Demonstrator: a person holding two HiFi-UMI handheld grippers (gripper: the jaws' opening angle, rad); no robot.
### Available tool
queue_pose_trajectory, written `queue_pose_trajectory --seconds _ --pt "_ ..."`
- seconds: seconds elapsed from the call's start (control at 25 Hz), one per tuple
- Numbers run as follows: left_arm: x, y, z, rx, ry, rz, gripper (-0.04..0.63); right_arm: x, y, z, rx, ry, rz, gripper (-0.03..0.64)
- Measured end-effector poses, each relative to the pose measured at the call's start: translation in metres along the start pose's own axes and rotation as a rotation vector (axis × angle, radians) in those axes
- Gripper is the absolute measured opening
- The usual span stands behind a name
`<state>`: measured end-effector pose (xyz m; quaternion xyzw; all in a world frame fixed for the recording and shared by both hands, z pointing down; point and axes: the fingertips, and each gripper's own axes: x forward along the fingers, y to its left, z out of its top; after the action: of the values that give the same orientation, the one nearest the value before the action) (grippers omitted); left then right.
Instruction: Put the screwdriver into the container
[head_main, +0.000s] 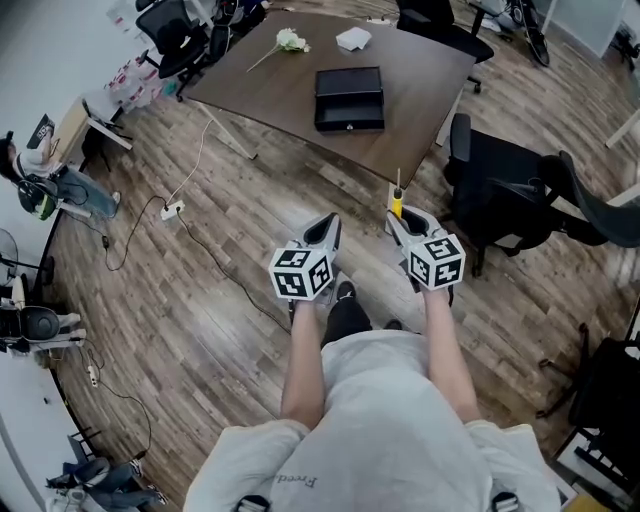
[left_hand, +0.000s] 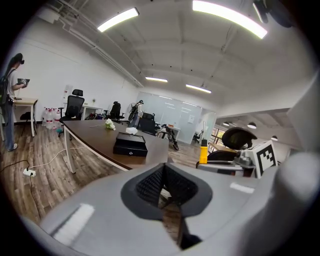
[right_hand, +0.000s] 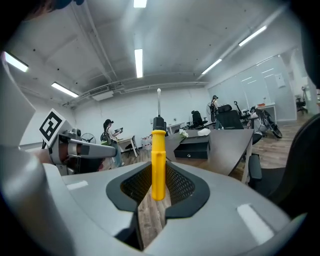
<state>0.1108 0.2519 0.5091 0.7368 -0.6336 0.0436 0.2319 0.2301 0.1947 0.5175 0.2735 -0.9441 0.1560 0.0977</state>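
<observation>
A yellow-handled screwdriver (right_hand: 158, 160) stands upright, shaft pointing up, with my right gripper (right_hand: 158, 182) shut on its handle. In the head view the screwdriver (head_main: 397, 203) and right gripper (head_main: 402, 222) hover over the wooden floor, short of the table's near corner. The container, a black box (head_main: 349, 98), sits closed-looking on the dark table (head_main: 270, 95), and also shows in the gripper views (left_hand: 130, 144) (right_hand: 194, 147). My left gripper (head_main: 325, 232) is level with the right one, its jaws (left_hand: 164, 186) shut with nothing between them.
Black office chairs (head_main: 500, 195) stand at the right, close to the table's corner. A white flower (head_main: 290, 41) and a white tissue (head_main: 353, 39) lie at the table's far side. A cable with a power strip (head_main: 172, 210) runs over the floor at left. A person (left_hand: 10, 100) stands far left.
</observation>
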Motion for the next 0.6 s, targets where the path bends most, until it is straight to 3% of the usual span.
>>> queue_pose_trajectory --seconds 0.16,0.4,0.6 --pt "0.020 0.023 0.015 0.010 0.016 -0.018 0.054 0.028 -0.014 0.008 0.037 0.005 -0.032 0.080" --pt "0.038 0.067 0.068 -0.010 -0.016 -0.035 0.054 0.059 -0.016 0.027 0.058 0.025 -0.079 0.080" --pt "0.055 0.098 0.077 -0.004 -0.008 -0.071 0.054 0.086 -0.027 0.036 0.076 0.009 -0.133 0.080"
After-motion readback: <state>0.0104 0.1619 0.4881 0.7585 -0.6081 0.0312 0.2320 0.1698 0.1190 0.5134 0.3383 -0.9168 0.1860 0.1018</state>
